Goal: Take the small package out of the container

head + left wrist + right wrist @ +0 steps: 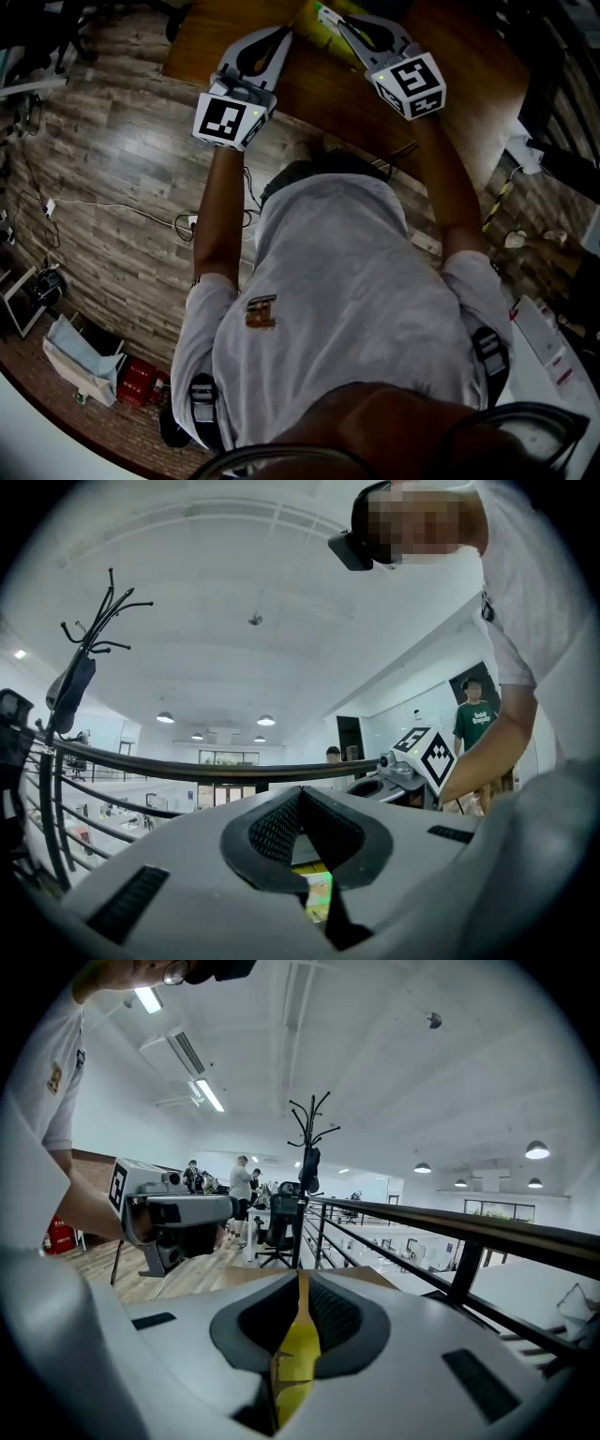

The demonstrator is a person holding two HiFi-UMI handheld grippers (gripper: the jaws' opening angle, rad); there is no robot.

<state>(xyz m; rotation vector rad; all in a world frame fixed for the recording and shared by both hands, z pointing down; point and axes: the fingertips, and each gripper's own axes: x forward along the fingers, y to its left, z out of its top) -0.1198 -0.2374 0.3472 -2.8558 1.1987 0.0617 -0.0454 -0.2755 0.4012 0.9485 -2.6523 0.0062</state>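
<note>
By the far side of the wooden table [216, 37], the right gripper [301, 1283] is clamped on the thin yellow package [298, 1354]. The left gripper [284, 36], just beside it over the table, has its jaws together. Plank floor [112, 187] surrounds the table. Beyond it stand a black railing [450, 1227] and a coat stand [306, 1171], under a white ceiling.

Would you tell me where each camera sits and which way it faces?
Head view: on the person's head, facing steeply down at the white shirt, forearms, left gripper and right gripper over a wooden table.
Left gripper view: on the left gripper, along its fingers toward a railing; the person's arm shows right.
Right gripper view: on the right gripper, along its fingers toward the railing; a sleeve shows left.
Shared: each gripper view shows the other gripper and the yellow packet.
</note>
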